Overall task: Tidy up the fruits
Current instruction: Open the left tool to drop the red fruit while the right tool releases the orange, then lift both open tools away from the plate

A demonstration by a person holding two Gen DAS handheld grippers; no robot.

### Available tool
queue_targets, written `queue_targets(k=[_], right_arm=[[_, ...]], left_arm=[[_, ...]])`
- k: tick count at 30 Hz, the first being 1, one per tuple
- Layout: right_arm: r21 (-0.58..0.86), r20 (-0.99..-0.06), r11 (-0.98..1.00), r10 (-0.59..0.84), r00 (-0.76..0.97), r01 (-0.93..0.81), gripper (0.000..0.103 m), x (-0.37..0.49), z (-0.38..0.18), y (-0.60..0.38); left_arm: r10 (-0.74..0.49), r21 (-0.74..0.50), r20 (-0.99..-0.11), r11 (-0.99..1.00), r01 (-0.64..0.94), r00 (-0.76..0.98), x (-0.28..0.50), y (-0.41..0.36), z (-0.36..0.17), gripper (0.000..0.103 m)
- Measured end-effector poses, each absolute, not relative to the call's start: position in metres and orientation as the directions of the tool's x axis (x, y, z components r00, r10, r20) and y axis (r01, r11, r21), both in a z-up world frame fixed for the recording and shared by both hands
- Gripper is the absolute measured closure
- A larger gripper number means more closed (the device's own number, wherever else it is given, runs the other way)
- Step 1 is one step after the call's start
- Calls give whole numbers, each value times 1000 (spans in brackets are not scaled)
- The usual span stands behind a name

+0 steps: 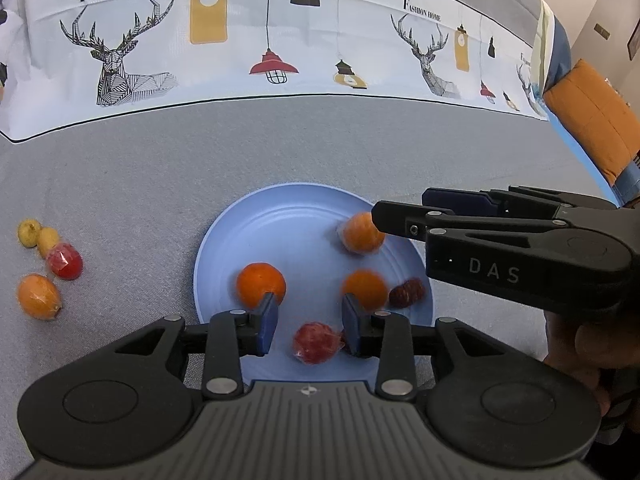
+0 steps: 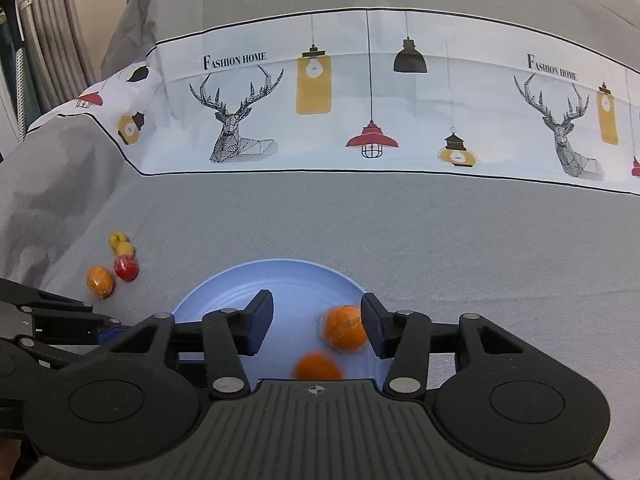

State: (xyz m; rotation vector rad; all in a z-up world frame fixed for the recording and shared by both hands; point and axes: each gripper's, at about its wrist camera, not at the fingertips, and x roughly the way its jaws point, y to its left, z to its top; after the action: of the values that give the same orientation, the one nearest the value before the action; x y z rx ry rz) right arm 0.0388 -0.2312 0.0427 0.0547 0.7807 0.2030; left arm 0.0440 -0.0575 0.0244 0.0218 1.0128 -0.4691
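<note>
**Five fruits on plate, four still on the cloth**

Count: 1 blue plate (image 1: 224, 248) on the grey cloth (image 1: 140, 168). On it, seen from the left wrist cam: 3 oranges – one at left rim side (image 1: 261, 285), one mid-right (image 1: 365, 288), one at far right (image 1: 362, 233), wrapped in clear film. Plus 1 red fruit (image 1: 318, 342) at the near rim, also wrapped, and 1 dark red oblong one (image 1: 407, 292) by the right rim, long axis running roughly left-right, touching the mid-right orange.

Off the plate, well apart to the left: 2 small yellow fruits (image 1: 30, 232) (image 1: 48, 241), 1 red wrapped (image 1: 65, 261), 1 orange wrapped (image 1: 39, 296), oval, long axis tilted. The yellows and the red touch in a row; the orange is just beside.

Left gripper (image 1: 308, 326) spread, over the near rim, nothing btwn its pads; red fruit lies below the gap. Right gripper (image 2: 316, 326) spread too, over the plate's right side; the far orange (image 2: 345, 328) sits against its right pad (image 2: 374, 326), not pinched. In the left cam that gripper's arm covers part of the plate's right rim.

Behind: white printed band (image 2: 360, 100) w/ deer and lamps across the cloth.
</note>
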Motion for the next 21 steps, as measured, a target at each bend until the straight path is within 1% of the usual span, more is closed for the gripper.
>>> queue_targets(k=[21], right_arm=[[114, -694, 981, 193, 693, -158, 51, 40, 44, -229]], left_arm=[[-360, -189, -820, 904, 384, 444, 43, -56, 26, 64]])
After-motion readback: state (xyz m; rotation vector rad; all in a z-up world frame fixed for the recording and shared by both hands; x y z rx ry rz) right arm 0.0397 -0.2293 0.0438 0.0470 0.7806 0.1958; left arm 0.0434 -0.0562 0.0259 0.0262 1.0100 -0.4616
